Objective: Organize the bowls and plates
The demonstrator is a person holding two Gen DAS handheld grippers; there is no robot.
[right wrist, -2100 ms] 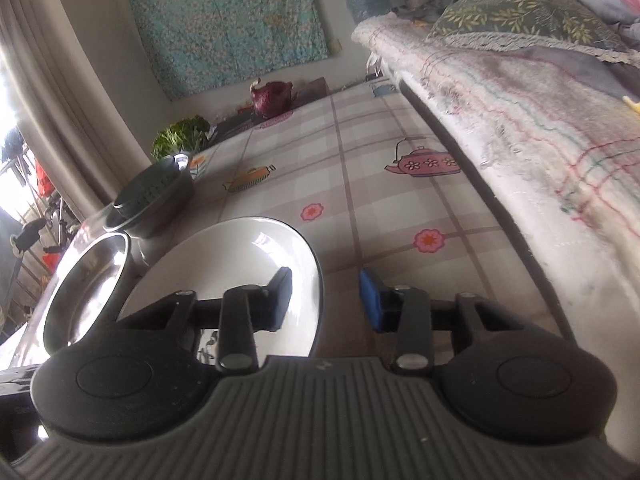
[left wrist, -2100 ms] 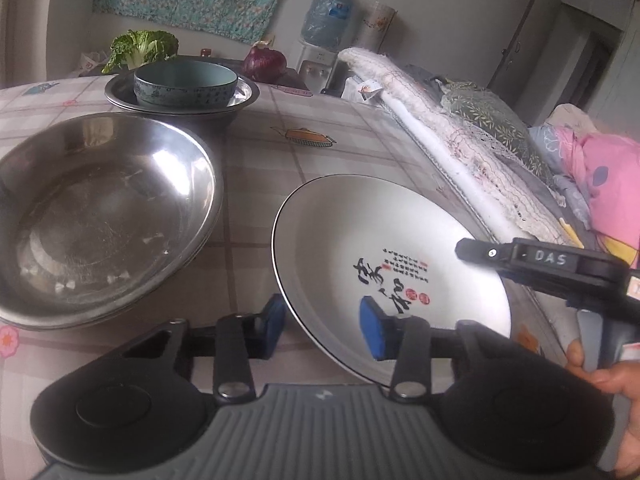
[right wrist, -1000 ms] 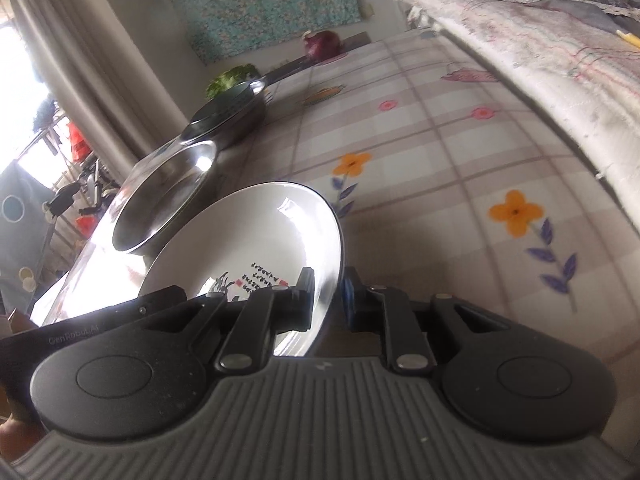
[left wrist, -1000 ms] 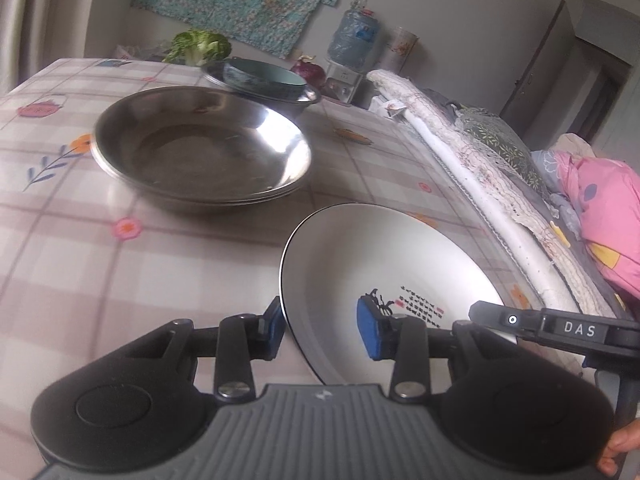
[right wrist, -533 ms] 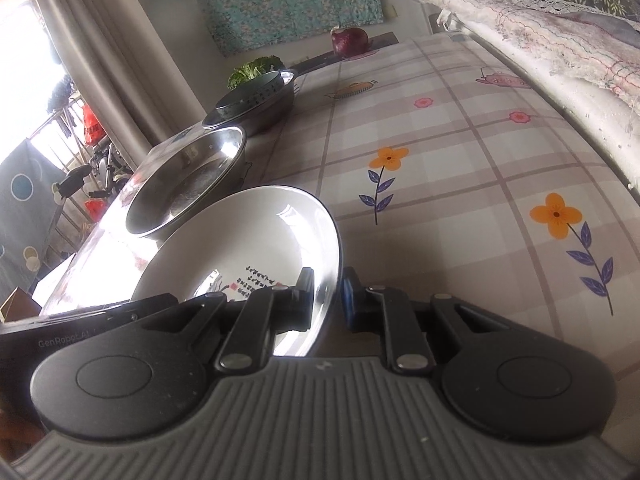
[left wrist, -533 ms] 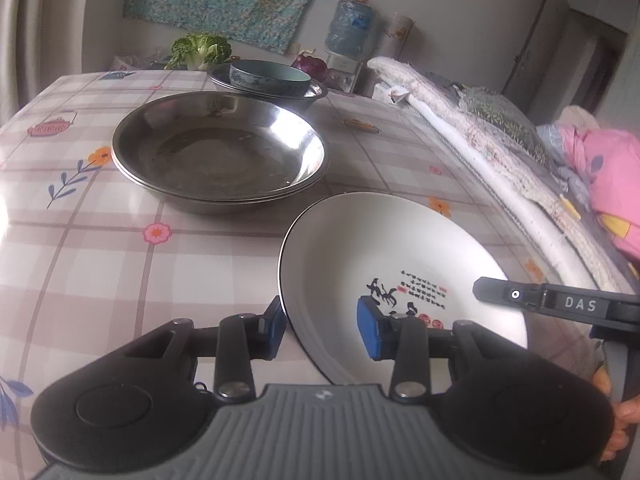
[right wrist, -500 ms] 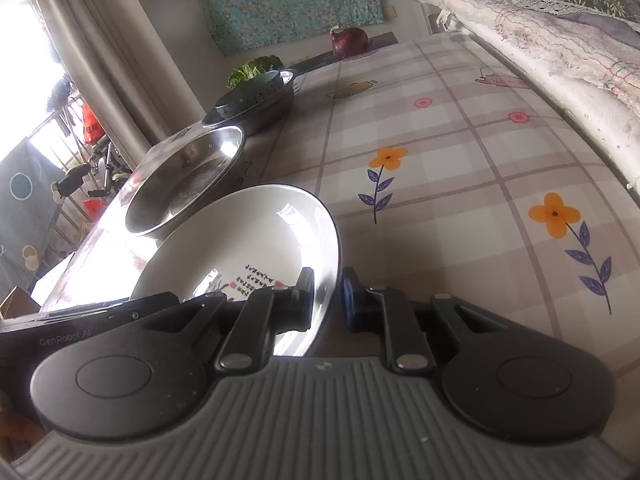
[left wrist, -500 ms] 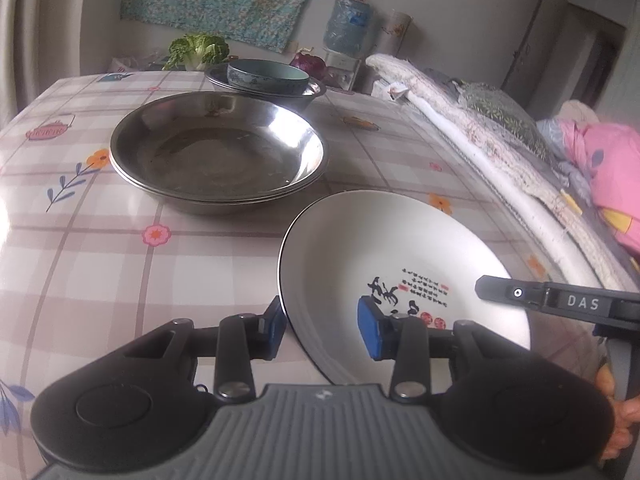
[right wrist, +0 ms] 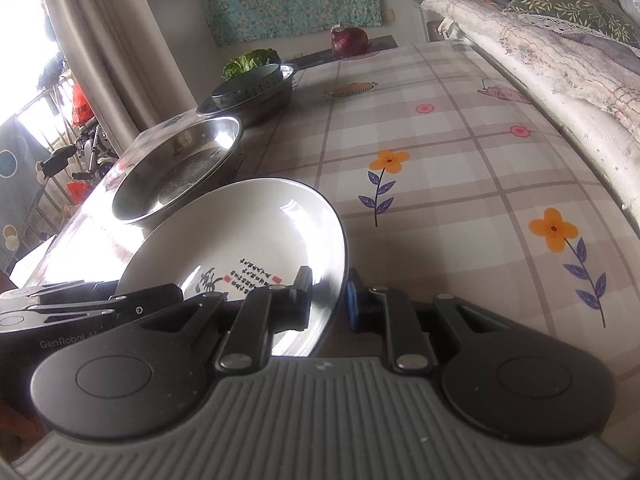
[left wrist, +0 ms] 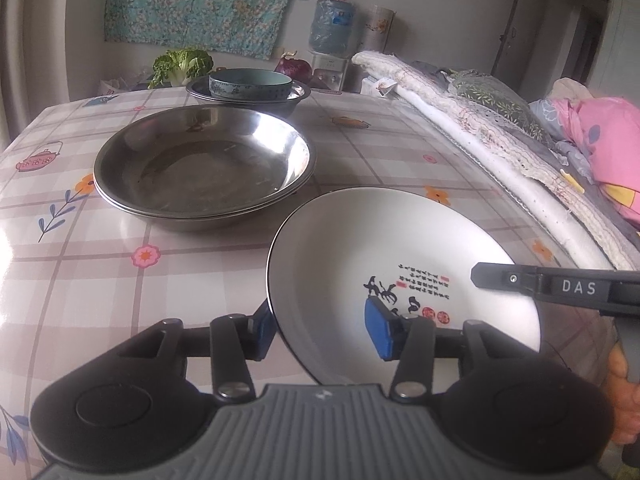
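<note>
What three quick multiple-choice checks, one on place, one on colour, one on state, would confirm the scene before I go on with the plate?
1. Where does the teal bowl sit?
A. inside the far metal bowl
B. on the white plate
C. on bare tablecloth

2. What colour is the inside of the plate?
A. teal
B. white with black and red writing
C. plain silver

3. What is the right gripper doing?
A. hanging open over the table
B. clamped on the plate's rim
C. holding a cabbage

Answers:
1 A, its wall rises out of the wider metal bowl.
2 B, writing shows on white.
3 B, the rim is pinched between its pads.
</note>
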